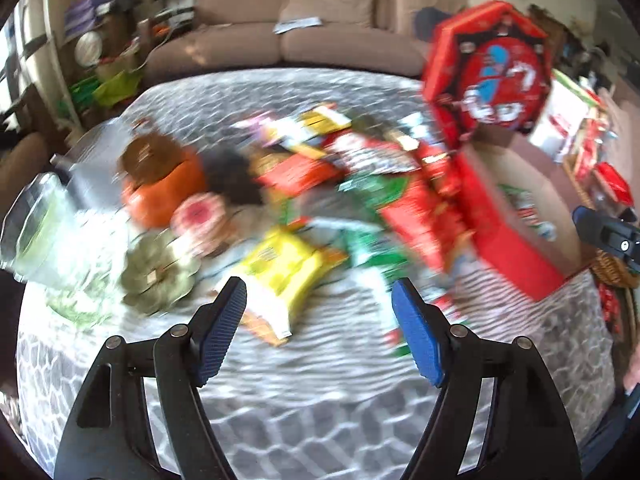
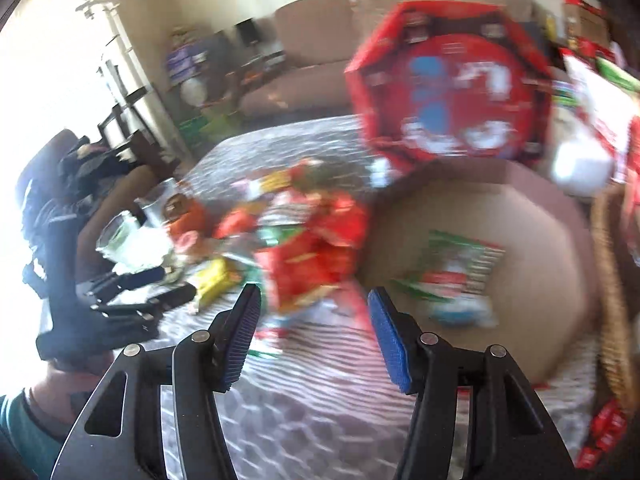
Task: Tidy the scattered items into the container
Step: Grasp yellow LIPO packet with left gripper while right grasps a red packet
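A red octagonal box (image 1: pixel 516 232) with its lid (image 1: pixel 486 68) standing open sits at the right of the table; it also shows in the right wrist view (image 2: pixel 520 216), holding a green-and-red packet (image 2: pixel 456 276). A blurred pile of snack packets (image 1: pixel 352 172) lies left of it, with a yellow packet (image 1: pixel 280 268) nearest. My left gripper (image 1: pixel 320 292) is open and empty above the cloth, just short of the yellow packet. My right gripper (image 2: pixel 314 300) is open and empty near the box's front left edge and the red packets (image 2: pixel 312 256).
A grey patterned cloth (image 1: pixel 320 400) covers the table. An orange pumpkin (image 1: pixel 160 188), a green pumpkin (image 1: pixel 156 276) and a glass jar (image 1: pixel 36 232) stand at the left. A wicker basket (image 2: pixel 612 300) is right of the box. A sofa (image 1: pixel 300 20) is behind.
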Demonstrator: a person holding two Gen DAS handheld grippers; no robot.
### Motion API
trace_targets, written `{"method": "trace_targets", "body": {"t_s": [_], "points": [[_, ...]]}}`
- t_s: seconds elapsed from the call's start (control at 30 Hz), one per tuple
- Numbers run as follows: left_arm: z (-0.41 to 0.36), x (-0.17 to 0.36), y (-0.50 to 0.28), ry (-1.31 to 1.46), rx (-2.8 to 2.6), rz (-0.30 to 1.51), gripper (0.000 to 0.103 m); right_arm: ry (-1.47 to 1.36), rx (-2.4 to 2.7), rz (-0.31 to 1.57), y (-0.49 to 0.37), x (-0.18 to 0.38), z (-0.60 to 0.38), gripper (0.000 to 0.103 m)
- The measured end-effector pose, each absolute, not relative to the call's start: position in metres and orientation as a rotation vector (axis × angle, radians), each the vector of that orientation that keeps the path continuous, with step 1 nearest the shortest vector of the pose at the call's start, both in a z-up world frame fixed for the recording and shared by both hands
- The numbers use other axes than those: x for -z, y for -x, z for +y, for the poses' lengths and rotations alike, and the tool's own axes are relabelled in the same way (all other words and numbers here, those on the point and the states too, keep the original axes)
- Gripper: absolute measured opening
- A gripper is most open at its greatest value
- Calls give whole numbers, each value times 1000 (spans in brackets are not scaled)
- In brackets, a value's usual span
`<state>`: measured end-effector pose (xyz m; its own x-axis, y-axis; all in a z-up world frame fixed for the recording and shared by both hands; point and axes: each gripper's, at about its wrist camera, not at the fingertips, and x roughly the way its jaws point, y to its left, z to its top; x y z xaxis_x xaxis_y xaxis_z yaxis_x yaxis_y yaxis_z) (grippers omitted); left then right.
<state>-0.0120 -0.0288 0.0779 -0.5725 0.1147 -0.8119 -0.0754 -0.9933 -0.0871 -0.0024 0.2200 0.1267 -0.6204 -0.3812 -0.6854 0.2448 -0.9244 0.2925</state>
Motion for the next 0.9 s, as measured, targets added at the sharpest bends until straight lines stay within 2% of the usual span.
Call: {"method": "trace_targets", "body": {"t_s": [0.23,0.5,0.63,0.83,0.87,0.9], "points": [[-56,-54,18,1428,-2692,-32,74,-1187,2468,-225,32,-96,163,62],[-45,-27,44,1444,-2617,75,75,-1301,2464,-135,72,-62,142,64],[-35,-15,55,1457,-2608,143,75,-1317,2495,-79,83,-54,142,72],[-28,-8,63,1445,-2646,159,77,-1299,2532,20,90,-48,139,71],[-28,-8,64,1443,-2645,142,72,-1297,2539,34,91,-47,138,72],[-28,-8,65,1437,-2642,124,61,-1295,2544,47,93,-46,136,73]]}}
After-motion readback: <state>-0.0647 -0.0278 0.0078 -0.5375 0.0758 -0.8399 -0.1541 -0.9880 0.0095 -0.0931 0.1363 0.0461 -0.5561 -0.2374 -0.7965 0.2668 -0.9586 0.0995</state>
